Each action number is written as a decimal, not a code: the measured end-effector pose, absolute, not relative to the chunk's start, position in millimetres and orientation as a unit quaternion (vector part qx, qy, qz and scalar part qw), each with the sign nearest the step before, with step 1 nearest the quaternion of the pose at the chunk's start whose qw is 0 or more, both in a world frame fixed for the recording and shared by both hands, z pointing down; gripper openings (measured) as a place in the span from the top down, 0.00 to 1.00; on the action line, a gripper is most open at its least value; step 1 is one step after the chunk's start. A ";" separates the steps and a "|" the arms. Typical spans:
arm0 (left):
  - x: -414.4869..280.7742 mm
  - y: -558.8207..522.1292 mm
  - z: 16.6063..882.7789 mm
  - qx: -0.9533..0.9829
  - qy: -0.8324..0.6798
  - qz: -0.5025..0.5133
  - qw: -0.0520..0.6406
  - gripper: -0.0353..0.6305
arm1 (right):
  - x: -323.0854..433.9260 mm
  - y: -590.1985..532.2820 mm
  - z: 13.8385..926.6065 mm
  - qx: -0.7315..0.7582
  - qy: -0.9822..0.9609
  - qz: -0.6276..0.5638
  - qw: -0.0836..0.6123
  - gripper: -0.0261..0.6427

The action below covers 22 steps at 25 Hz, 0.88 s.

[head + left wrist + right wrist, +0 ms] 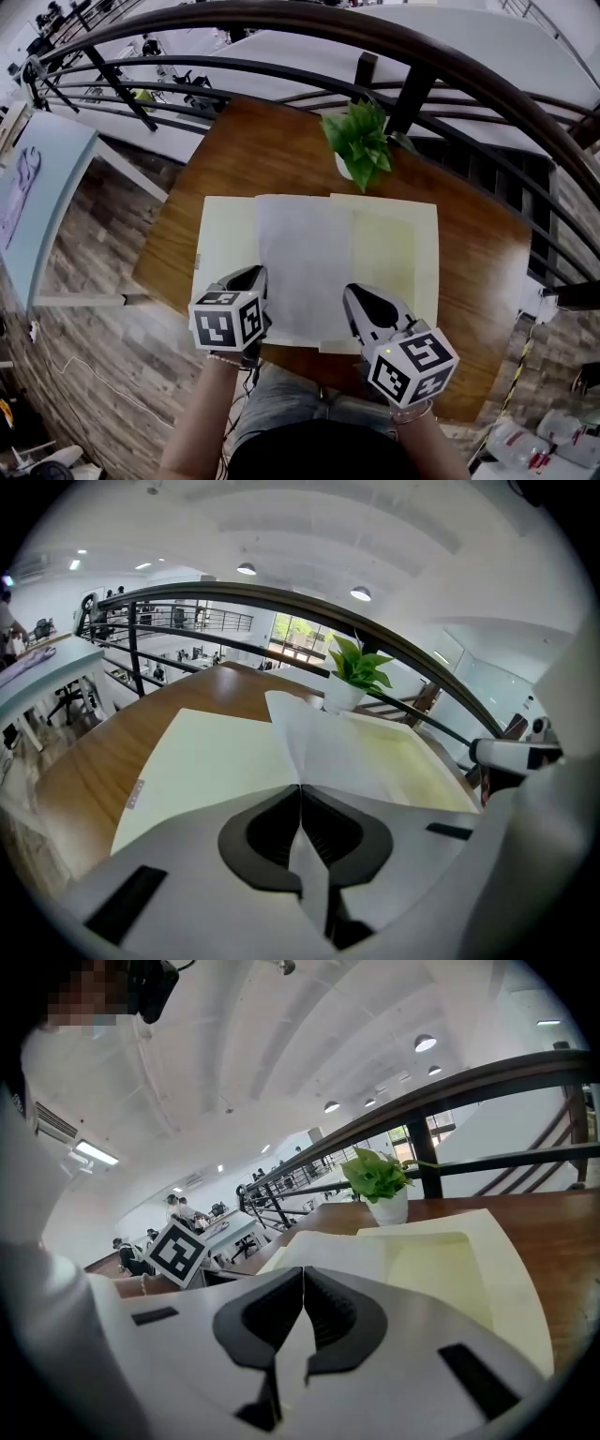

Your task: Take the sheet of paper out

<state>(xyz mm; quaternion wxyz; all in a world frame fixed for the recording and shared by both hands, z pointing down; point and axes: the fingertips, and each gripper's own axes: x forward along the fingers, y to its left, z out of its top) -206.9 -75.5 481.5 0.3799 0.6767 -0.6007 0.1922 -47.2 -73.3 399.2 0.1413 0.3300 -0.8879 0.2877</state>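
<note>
Left gripper view: hand-held gripper (300,789) seemingly pinches sheet (347,752).

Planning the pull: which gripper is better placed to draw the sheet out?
Left. The left gripper pinches the sheet of paper, raised off the folder; the right gripper shows no clear hold.

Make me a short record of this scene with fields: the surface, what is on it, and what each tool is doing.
surface: brown wooden table beside a dark railing
folder: pale yellow folder, lying open and flat
paper: white sheet of paper, lying on the open folder
plant: small green plant in a white pot, just beyond the folder
left tool: shut on the sheet's near edge
right tool: shut on the sheet's near edge
status: sheet gripped, not yet clear of the folder
</note>
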 end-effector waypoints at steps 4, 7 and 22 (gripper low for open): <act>-224.7 -62.3 477.8 0.659 -0.621 0.181 0.383 0.91 | -55.8 -68.5 395.9 0.313 -0.895 0.282 0.148 0.92; -233.8 -52.9 475.7 0.649 -0.634 0.173 0.383 0.91 | -60.4 -65.0 393.5 0.302 -0.899 0.278 0.151 0.92; -262.0 -10.0 430.4 0.611 -0.695 0.111 0.363 0.91 | -72.6 -56.9 374.8 0.261 -0.919 0.257 0.143 0.92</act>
